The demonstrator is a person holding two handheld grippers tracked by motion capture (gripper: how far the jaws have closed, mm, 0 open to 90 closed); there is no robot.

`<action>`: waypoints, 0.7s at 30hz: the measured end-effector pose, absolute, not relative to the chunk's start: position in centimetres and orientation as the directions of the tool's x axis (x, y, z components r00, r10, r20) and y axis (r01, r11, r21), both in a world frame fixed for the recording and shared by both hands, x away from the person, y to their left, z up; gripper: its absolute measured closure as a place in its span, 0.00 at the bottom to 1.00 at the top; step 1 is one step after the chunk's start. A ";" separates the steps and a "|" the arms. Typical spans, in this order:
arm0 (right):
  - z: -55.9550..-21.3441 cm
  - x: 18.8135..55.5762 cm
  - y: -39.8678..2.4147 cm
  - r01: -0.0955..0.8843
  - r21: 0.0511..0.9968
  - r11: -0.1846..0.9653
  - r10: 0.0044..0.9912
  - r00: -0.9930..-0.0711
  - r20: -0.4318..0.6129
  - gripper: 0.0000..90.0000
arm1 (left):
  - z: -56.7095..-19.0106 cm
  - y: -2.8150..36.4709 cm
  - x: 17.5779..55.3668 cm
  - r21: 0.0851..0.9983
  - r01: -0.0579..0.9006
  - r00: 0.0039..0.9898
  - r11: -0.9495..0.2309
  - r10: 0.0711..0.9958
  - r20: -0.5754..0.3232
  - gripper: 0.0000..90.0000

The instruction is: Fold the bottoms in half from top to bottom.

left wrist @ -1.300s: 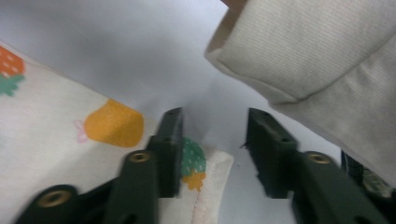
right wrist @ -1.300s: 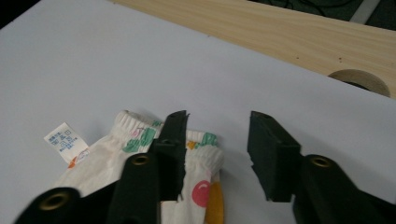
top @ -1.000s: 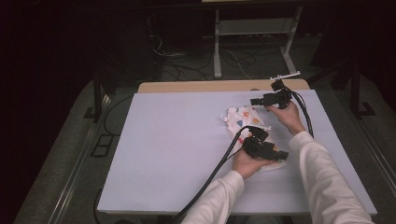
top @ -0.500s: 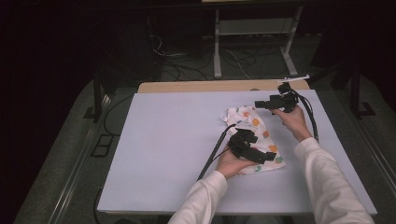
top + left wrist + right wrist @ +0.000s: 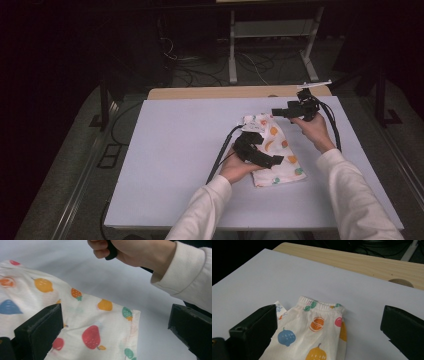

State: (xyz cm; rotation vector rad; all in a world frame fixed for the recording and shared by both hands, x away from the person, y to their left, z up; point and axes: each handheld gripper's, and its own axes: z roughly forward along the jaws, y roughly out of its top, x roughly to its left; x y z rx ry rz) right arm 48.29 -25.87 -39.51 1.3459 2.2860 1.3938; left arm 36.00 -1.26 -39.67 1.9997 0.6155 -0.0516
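Observation:
A white cloth (image 5: 280,150) printed with coloured fruit lies folded flat on the pale table sheet (image 5: 165,150). Its elastic waistband (image 5: 322,305) points to the far side. My left gripper (image 5: 270,160) hovers over the cloth's near half, open, and the fabric (image 5: 100,322) lies loose under the gap between its jaws. My right gripper (image 5: 277,112) hangs above the waistband end, also open, with the cloth (image 5: 312,335) below it. Both pairs of jaws have just been opening and hold nothing.
A bare wooden table edge (image 5: 225,92) with a round hole (image 5: 400,282) runs behind the sheet. Black cables (image 5: 222,155) trail from both grippers across the table. A metal stand (image 5: 232,55) and floor cables sit beyond.
Both grippers have opened and let go of the cloth, which now lies flat in a long fold. The left hand has drawn back leftward and up a little.

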 end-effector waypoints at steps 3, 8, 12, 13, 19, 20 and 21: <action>-39.5 48.2 -25.9 0.614 0.770 0.173 0.749 -0.589 0.302 0.01 | -39.2 -0.5 36.3 0.818 0.437 0.870 -0.374 0.405 -0.279 0.00; -39.2 48.1 -25.9 0.606 0.776 0.174 0.751 -0.592 0.294 0.01 | -38.8 0.5 37.0 0.820 0.438 0.865 -0.368 0.420 -0.274 0.00; -39.1 48.0 -26.0 0.605 0.776 0.180 0.749 -0.595 0.290 0.01 | -38.6 1.1 37.6 0.821 0.438 0.861 -0.367 0.433 -0.266 0.00; -39.0 48.0 -26.0 0.603 0.777 0.182 0.749 -0.596 0.287 0.01 | -38.6 1.3 37.8 0.816 0.445 0.858 -0.369 0.437 -0.270 0.00; -38.8 47.6 -26.4 0.604 0.776 0.182 0.751 -0.595 0.286 0.01 | -38.3 2.2 38.7 0.808 0.450 0.851 -0.380 0.455 -0.261 0.00; -38.8 47.5 -26.5 0.606 0.775 0.180 0.751 -0.593 0.290 0.01 | -38.2 2.4 38.8 0.808 0.453 0.849 -0.378 0.459 -0.261 0.00; -38.8 47.5 -26.5 0.608 0.773 0.181 0.751 -0.593 0.291 0.01 | -38.1 2.6 39.1 0.808 0.454 0.848 -0.377 0.461 -0.262 0.00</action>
